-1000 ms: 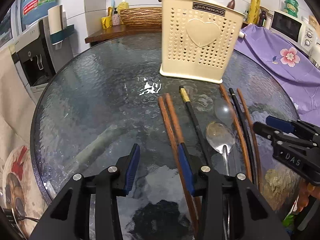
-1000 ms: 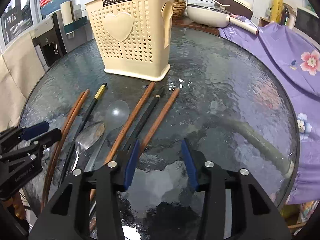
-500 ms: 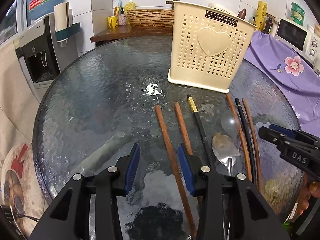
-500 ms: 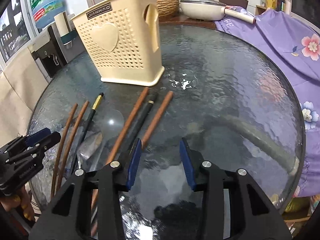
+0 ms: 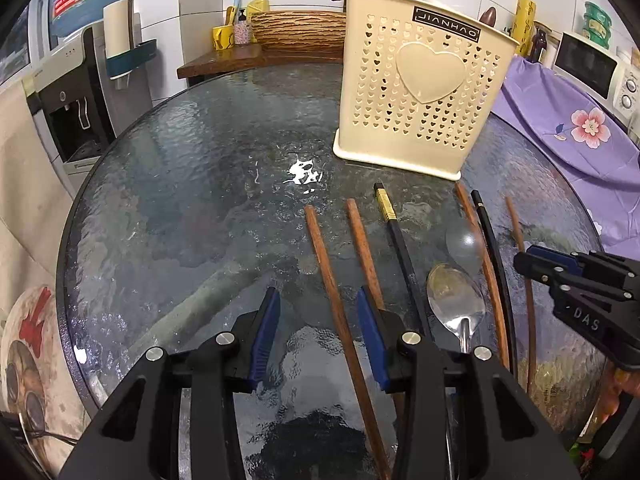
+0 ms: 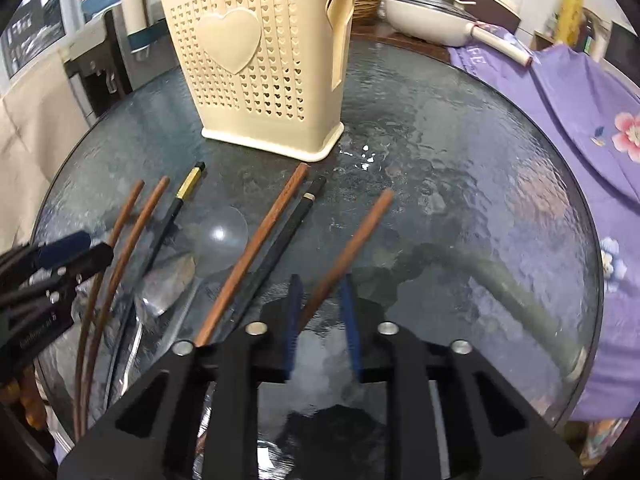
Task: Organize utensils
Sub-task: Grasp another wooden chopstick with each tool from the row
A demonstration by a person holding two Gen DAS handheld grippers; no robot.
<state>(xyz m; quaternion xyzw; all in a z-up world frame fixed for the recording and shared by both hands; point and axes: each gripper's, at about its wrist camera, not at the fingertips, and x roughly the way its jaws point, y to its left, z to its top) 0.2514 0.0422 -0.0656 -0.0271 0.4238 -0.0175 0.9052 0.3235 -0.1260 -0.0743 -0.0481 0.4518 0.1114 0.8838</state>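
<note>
A cream perforated utensil holder [image 5: 420,92] [image 6: 260,72] stands upright at the back of the round glass table [image 5: 180,200]. Brown and black chopsticks, a metal spoon [image 5: 454,296] and a clear spoon [image 5: 462,240] lie in front of it. My left gripper [image 5: 318,334] is open, and a brown chopstick [image 5: 320,252] lies on the glass between its fingers, nearer the right pad. The jaws of my right gripper [image 6: 322,320] are closing around the rightmost brown chopstick [image 6: 360,232]; gaps still show on both sides of it. Each gripper also appears at the edge of the other's view.
A purple flowered cloth [image 6: 580,100] covers furniture to the right of the table. A water dispenser [image 5: 76,112] stands to the left. Behind the holder is a wooden counter [image 5: 240,56] with a woven basket, and a white pan [image 6: 432,20] sits at the back right.
My right gripper's jaws have narrowed, and the rightmost brown chopstick now lies between them instead of beside the left finger. In the left view one brown chopstick now lies between the fingers.
</note>
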